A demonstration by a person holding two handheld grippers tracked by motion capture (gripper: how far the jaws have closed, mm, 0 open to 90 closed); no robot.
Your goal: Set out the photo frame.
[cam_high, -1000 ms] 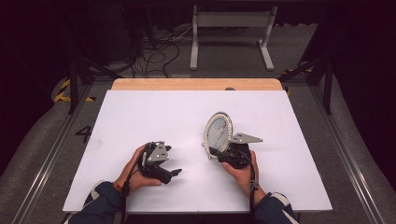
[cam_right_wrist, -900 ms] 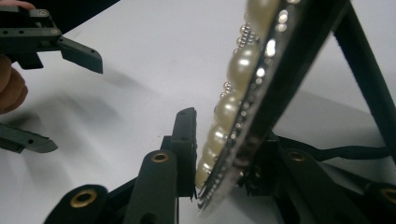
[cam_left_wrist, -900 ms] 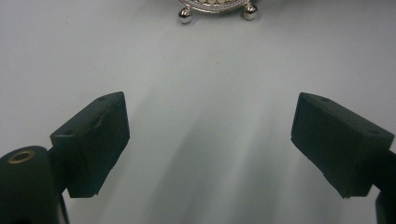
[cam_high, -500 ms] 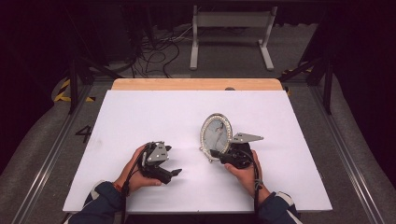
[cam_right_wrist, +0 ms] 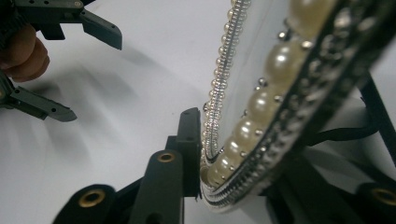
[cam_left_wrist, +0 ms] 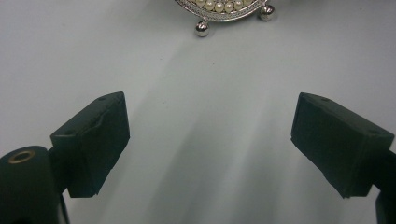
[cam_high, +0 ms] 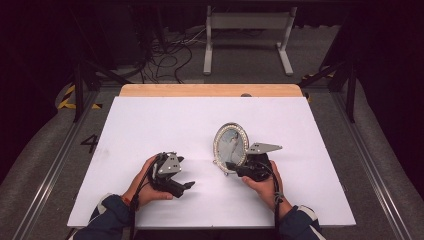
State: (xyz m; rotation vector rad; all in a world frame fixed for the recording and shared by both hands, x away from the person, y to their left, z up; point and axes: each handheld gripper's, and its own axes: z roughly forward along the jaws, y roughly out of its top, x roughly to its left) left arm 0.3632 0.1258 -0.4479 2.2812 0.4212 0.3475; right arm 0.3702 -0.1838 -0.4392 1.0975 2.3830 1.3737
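Right tool (cam_high: 234,167) apparently pinches pearl frame (cam_high: 230,145).

High view overhead, gripper views close, sharing the pearl frame (cam_high: 230,146)

Table (cam_high: 150,125) with white top, bare wooden strip along far edge; oval pearl-rimmed picture frame (cam_high: 230,145) standing right of centre on small ball feet (cam_left_wrist: 202,29), tilted, otherwise plain white surface
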